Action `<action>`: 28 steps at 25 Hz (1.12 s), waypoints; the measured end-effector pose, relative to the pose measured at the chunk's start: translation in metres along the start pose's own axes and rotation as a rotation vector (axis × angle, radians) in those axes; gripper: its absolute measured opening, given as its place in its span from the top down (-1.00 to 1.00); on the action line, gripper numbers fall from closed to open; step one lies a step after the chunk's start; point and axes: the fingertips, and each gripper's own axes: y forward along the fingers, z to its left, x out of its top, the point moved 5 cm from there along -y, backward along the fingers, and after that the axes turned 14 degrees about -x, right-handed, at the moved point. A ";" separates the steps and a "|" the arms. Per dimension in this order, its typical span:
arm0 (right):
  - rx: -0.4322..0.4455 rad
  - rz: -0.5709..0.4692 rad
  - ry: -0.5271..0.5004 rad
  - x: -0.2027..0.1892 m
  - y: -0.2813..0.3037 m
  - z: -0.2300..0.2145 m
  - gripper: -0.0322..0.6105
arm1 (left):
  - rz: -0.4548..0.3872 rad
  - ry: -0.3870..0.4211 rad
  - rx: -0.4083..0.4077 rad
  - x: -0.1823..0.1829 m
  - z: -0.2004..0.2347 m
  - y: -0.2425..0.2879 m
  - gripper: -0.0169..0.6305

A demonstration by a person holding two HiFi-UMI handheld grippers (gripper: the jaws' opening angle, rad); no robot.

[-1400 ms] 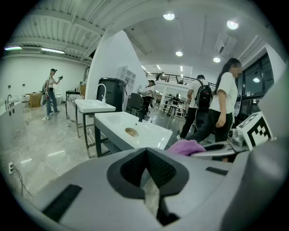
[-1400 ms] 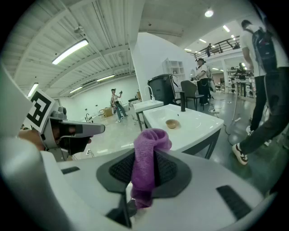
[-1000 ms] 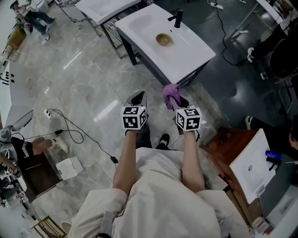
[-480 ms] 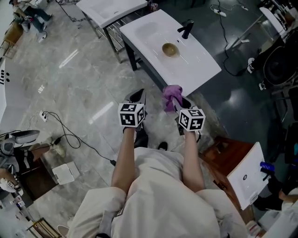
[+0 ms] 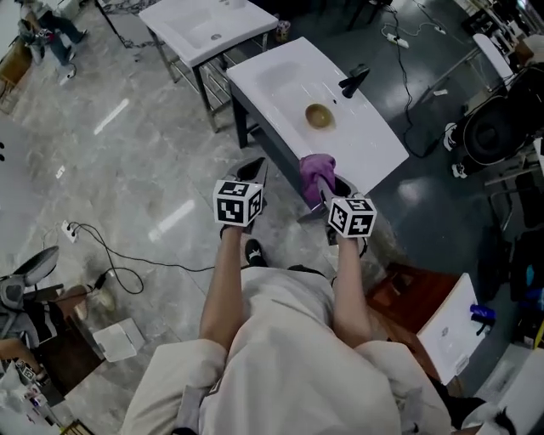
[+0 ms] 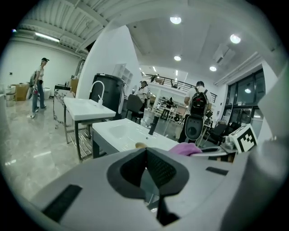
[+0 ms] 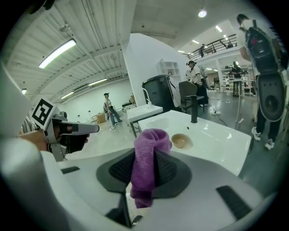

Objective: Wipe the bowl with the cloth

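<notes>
Jaws of the left gripper (image 6: 146,168) are closed pad against pad, with nothing between them. Jaws of the right gripper (image 7: 144,173) are clamped on a purple cloth (image 7: 147,158). The cloth stands up from the pads in a rolled fold, and a loose end hangs below them.

Both grippers are held side by side, near each other and apart. They are over the grey marble floor (image 5: 127,170), on the person's side of the near edge of a white bench (image 5: 374,144). In the head view the cloth overlaps that near edge. Contact between cloth and bench cannot be confirmed.

The bowl (image 5: 319,115), small, round and tan, sits upright on the flat top of the bench, about midway along its length. It is just beside a black faucet (image 5: 353,82) that stands nearer the far edge. A recessed basin (image 5: 270,75) lies in the left half of the bench top, clear of the bowl. The bowl is well apart from the cloth and from both grippers.

A second white bench (image 5: 191,21) stands beyond the left end of the first. A dark cable (image 5: 127,255) trails across the floor to the person's left.
</notes>
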 end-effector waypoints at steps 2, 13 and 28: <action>-0.014 -0.009 -0.004 0.007 0.008 0.010 0.62 | 0.001 -0.009 -0.007 0.004 0.018 -0.006 0.93; -0.089 -0.001 0.041 0.013 0.033 0.011 0.62 | 0.031 -0.068 -0.087 0.008 0.059 0.006 0.93; -0.129 0.000 0.206 0.054 0.122 -0.015 0.62 | 0.122 -0.076 -0.112 0.042 0.129 0.073 0.93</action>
